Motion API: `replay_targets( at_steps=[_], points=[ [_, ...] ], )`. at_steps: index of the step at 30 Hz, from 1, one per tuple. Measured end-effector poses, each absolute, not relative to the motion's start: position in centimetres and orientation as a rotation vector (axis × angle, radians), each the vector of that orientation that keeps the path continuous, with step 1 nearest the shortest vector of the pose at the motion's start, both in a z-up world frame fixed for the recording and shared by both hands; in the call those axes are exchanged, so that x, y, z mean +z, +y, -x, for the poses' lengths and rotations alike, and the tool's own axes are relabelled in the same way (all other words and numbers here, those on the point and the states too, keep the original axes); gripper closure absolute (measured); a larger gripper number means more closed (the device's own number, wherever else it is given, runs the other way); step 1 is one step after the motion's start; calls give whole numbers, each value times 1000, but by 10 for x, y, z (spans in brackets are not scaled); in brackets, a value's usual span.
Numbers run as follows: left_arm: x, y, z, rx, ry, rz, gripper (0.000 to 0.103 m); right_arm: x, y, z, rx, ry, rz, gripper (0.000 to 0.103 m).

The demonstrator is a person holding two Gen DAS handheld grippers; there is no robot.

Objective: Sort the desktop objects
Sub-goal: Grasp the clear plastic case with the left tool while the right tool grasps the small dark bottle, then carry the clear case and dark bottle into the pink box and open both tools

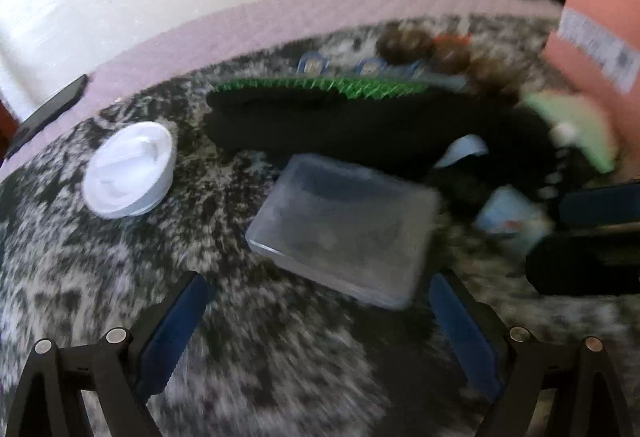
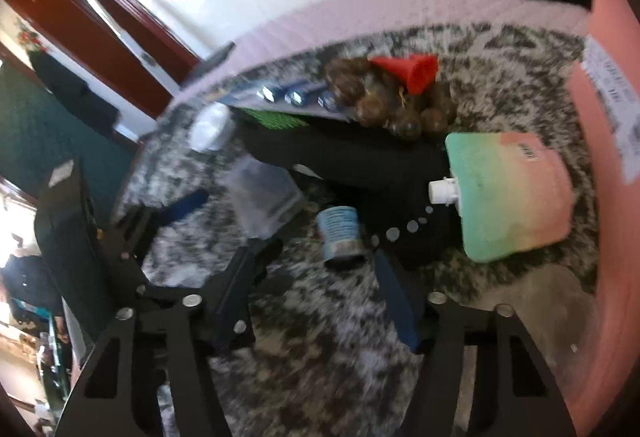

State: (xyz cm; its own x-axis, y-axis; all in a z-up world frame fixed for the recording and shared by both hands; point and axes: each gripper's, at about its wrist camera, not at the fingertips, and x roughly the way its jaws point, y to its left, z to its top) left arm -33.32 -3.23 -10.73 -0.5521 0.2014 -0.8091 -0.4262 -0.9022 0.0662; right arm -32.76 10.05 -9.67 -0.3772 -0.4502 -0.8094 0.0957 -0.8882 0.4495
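A clear plastic box [image 1: 344, 225] lies on the black-and-white furry cover, just beyond my open, empty left gripper [image 1: 316, 293]; the box also shows in the right wrist view [image 2: 264, 197]. A small blue can [image 2: 340, 233] lies on its side just ahead of my open, empty right gripper [image 2: 316, 269]. The can shows in the left wrist view [image 1: 512, 217], next to the right gripper's fingers [image 1: 592, 205]. A white round lid [image 1: 130, 169] lies to the left. A green-and-pink spouted pouch [image 2: 508, 193] lies at right on a black cloth [image 2: 360, 161].
Brown beads [image 2: 384, 101], a red cone [image 2: 416, 71], a battery pack [image 2: 292, 95] and a green brush [image 1: 320, 83] lie at the back. A pink box [image 1: 600, 37] stands at the right. A phone [image 1: 48, 113] lies on the pink sheet at far left.
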Motion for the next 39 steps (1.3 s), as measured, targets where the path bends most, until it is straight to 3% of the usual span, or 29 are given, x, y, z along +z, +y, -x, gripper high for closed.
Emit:
replay_targets(
  at_steps=[6, 7, 8, 9, 11, 17, 27, 34, 39],
  points=[
    [-109, -29, 349, 2441, 318, 1189, 9, -105, 94, 342, -2373, -432, -1497, 44],
    [-109, -28, 349, 2433, 314, 1180, 16, -104, 92, 344, -2387, -412, -1496, 46],
    [-108, -28, 349, 2408, 296, 1165, 30, -105, 91, 346, -2399, -389, -1498, 54],
    [-107, -27, 347, 2403, 291, 1159, 31, -106, 89, 348, -2413, -356, -1505, 66],
    [-106, -27, 342, 2420, 298, 1167, 31, -107, 85, 348, -2443, -281, -1496, 76],
    [-91, -45, 293, 2471, 226, 1178, 31, -93, 101, 317, -2392, -400, -1496, 77],
    [0, -48, 154, 2663, 191, 1009, 31, -33, 121, 191, -2368, -539, -1304, 77],
    [47, -45, 74, 2821, 61, 852, 31, -2, 145, 122, -2456, -526, -1184, 77],
    [80, -11, 43, 2851, 171, 692, 31, 35, 170, 92, -2565, -472, -1059, 76]
  ],
)
